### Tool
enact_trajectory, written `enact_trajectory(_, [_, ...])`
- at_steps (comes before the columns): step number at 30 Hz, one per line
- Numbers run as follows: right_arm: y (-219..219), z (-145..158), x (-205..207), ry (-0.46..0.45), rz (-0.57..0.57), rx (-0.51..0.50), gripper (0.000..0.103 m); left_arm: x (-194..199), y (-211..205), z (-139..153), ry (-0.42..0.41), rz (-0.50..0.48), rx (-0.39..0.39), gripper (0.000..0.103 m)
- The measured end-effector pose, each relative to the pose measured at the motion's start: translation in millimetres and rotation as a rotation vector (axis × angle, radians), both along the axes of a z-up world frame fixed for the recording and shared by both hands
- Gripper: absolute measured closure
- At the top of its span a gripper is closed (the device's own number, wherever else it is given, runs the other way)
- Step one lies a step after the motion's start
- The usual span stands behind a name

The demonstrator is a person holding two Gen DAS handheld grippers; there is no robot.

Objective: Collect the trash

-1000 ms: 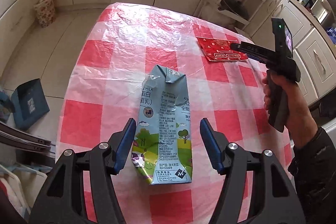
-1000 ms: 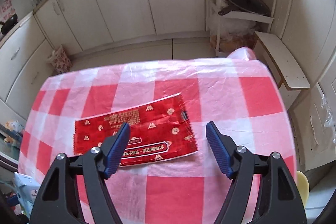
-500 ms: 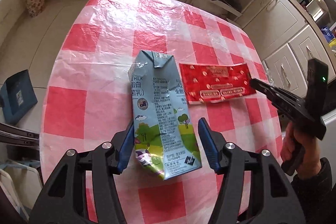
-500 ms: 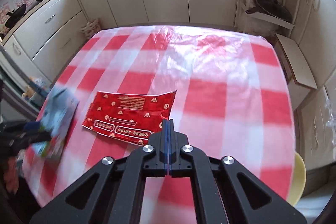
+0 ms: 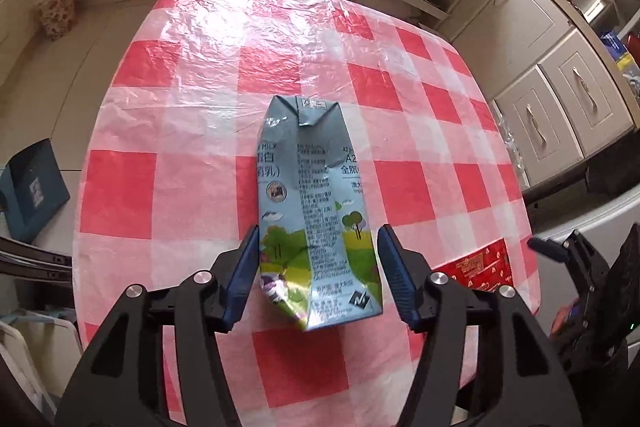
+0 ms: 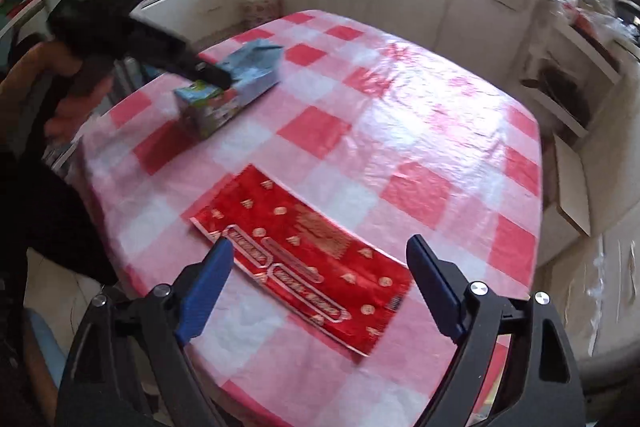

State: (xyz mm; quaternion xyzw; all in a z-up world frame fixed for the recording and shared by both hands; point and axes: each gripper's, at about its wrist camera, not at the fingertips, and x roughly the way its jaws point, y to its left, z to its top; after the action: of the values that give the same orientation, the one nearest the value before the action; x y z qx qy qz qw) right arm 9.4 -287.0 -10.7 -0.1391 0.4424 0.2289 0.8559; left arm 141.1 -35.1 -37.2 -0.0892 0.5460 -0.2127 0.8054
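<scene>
In the left wrist view, a crushed milk carton (image 5: 316, 211) was seen lying on its side on the red-and-white checked tablecloth (image 5: 192, 99), its folded top pointing away from the camera. The lower end of the carton lay between the blue pads of the left gripper (image 5: 316, 275), whose jaws had just been opening; the left pad seemed to touch the carton's edge, while a gap was seen at the right pad, so the carton was not clenched. Beyond the carton, the cloth was bare as far as its far edge. To the right of the carton, near the table's right edge, a corner of a red wrapper (image 5: 482, 265) was visible, and the right gripper (image 5: 552, 251) was seen just past it.

In the right wrist view, which was blurred, the red wrapper (image 6: 304, 255) was seen lying flat, near the table's near edge and well apart from the carton (image 6: 228, 87). The right gripper (image 6: 320, 287) was held above it, jaws released wide and just opened, nothing grasped. The left gripper (image 6: 208, 73) was seen at the carton.
</scene>
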Motion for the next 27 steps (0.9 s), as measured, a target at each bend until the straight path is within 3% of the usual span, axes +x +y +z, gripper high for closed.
enact_trajectory(4, [29, -21, 9, 0.022, 0.129, -0.09, 0.018, 12, -1, -10, 0.035, 0.011, -0.006, 0.041])
enact_trajectory(6, [31, -31, 20, 0.047, 0.11, -0.104, 0.018, 12, -6, -12, 0.035, -0.001, 0.001, 0.041])
enact_trajectory(9, [16, -38, 45, 0.107, 0.016, -0.006, 0.019, 12, -15, -15, 0.029, -0.034, 0.028, 0.041])
enact_trajectory(12, [4, -35, 63, 0.096, -0.078, 0.025, 0.037, 10, -22, -17, 0.02, -0.056, 0.011, 0.041])
enact_trajectory(14, [-3, -33, 71, 0.093, -0.138, 0.038, 0.07, 9, -27, -15, 0.002, -0.085, -0.011, 0.046])
enact_trajectory(17, [-13, -31, 75, 0.11, -0.176, 0.075, 0.084, 6, -34, -10, -0.024, -0.114, -0.02, 0.054])
enact_trajectory(23, [-26, -24, 69, 0.116, -0.195, 0.141, 0.09, 4, -40, -11, -0.019, -0.144, -0.004, 0.054])
enact_trajectory(24, [-27, -23, 66, 0.119, -0.195, 0.154, 0.09, 5, -40, -12, -0.01, -0.139, 0.001, 0.051])
enact_trajectory(25, [-28, -23, 63, 0.121, -0.193, 0.154, 0.09, 5, -40, -14, 0.0, -0.131, 0.013, 0.041])
enact_trajectory(27, [-27, -26, 60, 0.127, -0.194, 0.108, 0.073, 7, -39, -18, 0.007, -0.106, 0.022, 0.031])
